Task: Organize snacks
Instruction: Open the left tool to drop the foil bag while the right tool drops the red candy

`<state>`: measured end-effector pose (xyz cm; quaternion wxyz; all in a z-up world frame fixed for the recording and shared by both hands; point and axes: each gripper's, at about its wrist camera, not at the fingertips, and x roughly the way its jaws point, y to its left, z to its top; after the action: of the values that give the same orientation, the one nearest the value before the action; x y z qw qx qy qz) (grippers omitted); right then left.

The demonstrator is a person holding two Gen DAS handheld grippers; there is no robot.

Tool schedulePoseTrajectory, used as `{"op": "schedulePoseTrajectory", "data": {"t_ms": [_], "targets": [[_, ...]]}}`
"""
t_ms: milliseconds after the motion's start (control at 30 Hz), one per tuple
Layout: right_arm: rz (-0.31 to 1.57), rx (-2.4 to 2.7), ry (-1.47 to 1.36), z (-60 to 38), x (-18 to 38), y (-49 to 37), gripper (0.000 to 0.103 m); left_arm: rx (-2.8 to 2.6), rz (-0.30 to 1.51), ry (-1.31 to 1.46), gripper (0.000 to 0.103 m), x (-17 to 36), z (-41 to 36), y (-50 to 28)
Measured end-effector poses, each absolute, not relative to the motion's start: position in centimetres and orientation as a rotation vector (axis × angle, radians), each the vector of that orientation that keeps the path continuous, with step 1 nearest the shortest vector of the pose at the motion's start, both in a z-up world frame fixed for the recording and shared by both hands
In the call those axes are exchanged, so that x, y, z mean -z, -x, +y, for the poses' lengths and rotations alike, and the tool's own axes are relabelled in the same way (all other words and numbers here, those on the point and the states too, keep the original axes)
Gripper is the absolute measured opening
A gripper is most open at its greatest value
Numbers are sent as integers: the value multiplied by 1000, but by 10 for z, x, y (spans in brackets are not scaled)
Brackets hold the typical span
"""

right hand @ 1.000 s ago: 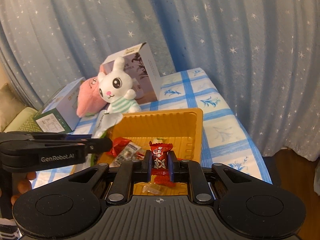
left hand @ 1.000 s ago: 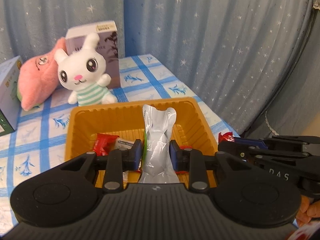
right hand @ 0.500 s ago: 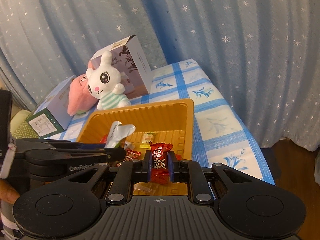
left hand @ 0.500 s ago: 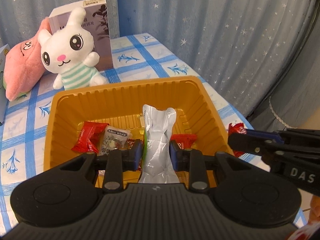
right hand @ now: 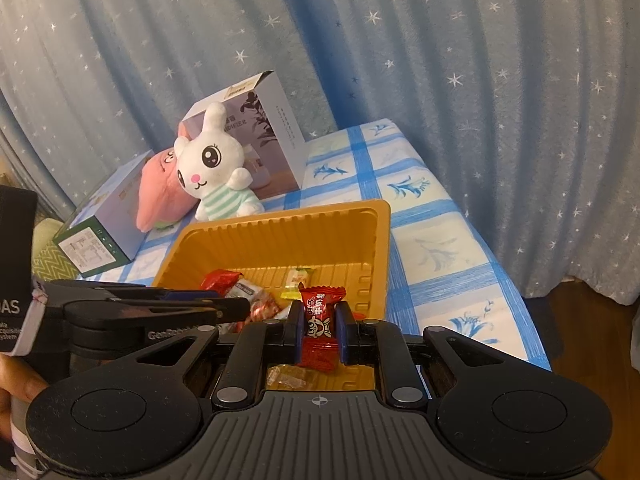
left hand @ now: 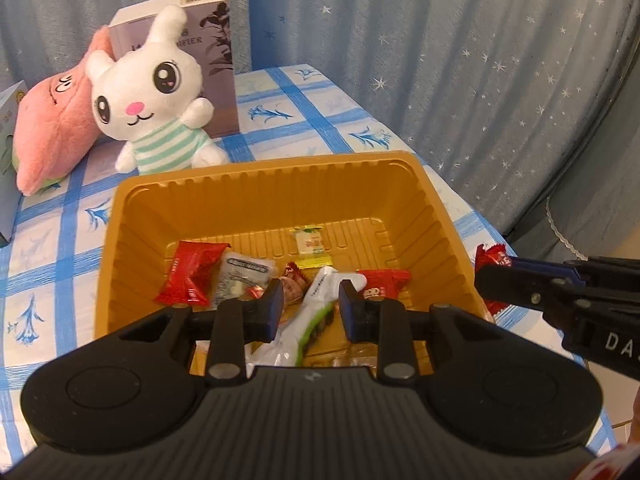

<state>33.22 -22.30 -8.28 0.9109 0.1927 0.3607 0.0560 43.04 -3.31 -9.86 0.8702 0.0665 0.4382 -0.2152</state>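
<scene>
Left wrist view: my left gripper (left hand: 310, 305) hangs low over the near part of the tray (left hand: 260, 165), which sits on the checked cloth (left hand: 60, 280). Its jaws stand part open. The silver packet (left hand: 325, 286) lies slanted between them, against the right pad and clear of the left one, its top end resting on a red wrapper (left hand: 384, 284) among the other snacks on the tray floor. My right gripper (left hand: 493, 286) shows just beyond the tray's right rim, clamping a red candy (left hand: 494, 258).

Right wrist view: my right gripper (right hand: 319, 322) is closed on the red candy (right hand: 318, 305), upright above the tray's (right hand: 280, 216) near right corner. The left gripper (right hand: 228, 307) reaches in over the snacks.
</scene>
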Motion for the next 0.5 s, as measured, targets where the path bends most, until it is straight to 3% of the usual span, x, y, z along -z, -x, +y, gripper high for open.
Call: {"op": "schedulePoseTrajectory", "data": {"t_ms": [500], "targets": [[767, -159, -365, -215, 91, -365, 16, 345, 907, -96, 27, 87, 27, -443]]}}
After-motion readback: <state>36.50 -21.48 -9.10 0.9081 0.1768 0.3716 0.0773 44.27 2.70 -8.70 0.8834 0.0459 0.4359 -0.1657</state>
